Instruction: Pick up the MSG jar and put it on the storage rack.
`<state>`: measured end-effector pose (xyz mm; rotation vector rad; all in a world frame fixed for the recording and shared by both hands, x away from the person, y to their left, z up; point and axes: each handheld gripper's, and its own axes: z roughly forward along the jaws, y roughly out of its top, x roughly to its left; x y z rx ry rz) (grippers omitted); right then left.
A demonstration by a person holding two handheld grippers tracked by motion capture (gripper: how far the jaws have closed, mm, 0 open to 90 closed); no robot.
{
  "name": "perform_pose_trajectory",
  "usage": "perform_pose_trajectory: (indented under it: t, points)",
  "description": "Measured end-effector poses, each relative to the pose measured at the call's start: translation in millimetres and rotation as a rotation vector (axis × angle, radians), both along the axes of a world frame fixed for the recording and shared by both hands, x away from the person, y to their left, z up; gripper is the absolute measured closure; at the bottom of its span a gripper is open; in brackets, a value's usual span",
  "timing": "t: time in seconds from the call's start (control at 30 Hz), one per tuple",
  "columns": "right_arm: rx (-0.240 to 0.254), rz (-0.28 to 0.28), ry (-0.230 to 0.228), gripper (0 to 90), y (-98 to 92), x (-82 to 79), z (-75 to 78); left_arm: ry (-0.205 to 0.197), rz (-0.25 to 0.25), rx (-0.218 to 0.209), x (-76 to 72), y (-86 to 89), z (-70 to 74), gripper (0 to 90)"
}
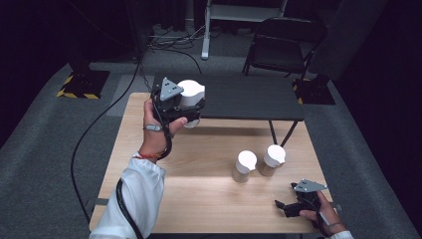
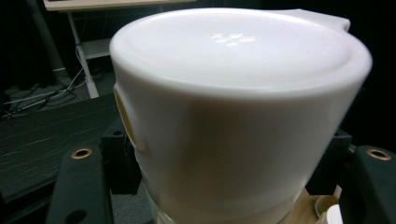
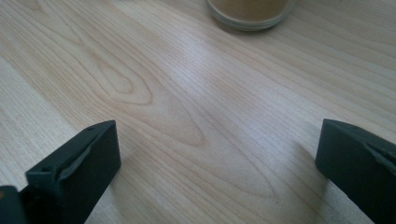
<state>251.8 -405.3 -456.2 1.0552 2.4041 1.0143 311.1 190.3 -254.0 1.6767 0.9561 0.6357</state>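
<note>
My left gripper (image 1: 192,107) is lifted above the far left part of the wooden table (image 1: 199,199), shut on a jar with a big white lid (image 1: 191,91). In the left gripper view the held jar (image 2: 233,107) sits close to the camera between the two black jaws, with the left gripper (image 2: 224,191) clamped on its sides. Two more white-lidded jars with tan contents stand side by side right of centre, one (image 1: 244,166) slightly nearer than the other (image 1: 272,159). My right gripper (image 1: 284,208) rests low at the table's near right corner, open with nothing between its jaws. In the right gripper view the right gripper (image 3: 215,158) faces bare wood, with a jar's base (image 3: 250,11) ahead.
A black low table (image 1: 249,97) adjoins the wooden table's far edge. Behind it stands a black folding chair (image 1: 283,42). Cables (image 1: 89,134) trail over the grey carpet on the left.
</note>
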Motion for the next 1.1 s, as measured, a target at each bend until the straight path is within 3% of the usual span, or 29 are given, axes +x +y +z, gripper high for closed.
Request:
perform_pose_trajectory:
  t: [0.2, 1.1]
  points:
    - [0.0, 0.0, 0.0, 0.0, 0.0, 0.0, 0.0, 0.0, 0.016, -0.014, 12.5, -1.7, -0.4, 30.1]
    - [0.0, 0.004, 0.0, 0.0, -0.4, 0.6, 0.0, 0.005, 0.095, 0.0, 55.7, -16.5, 8.3, 30.0]
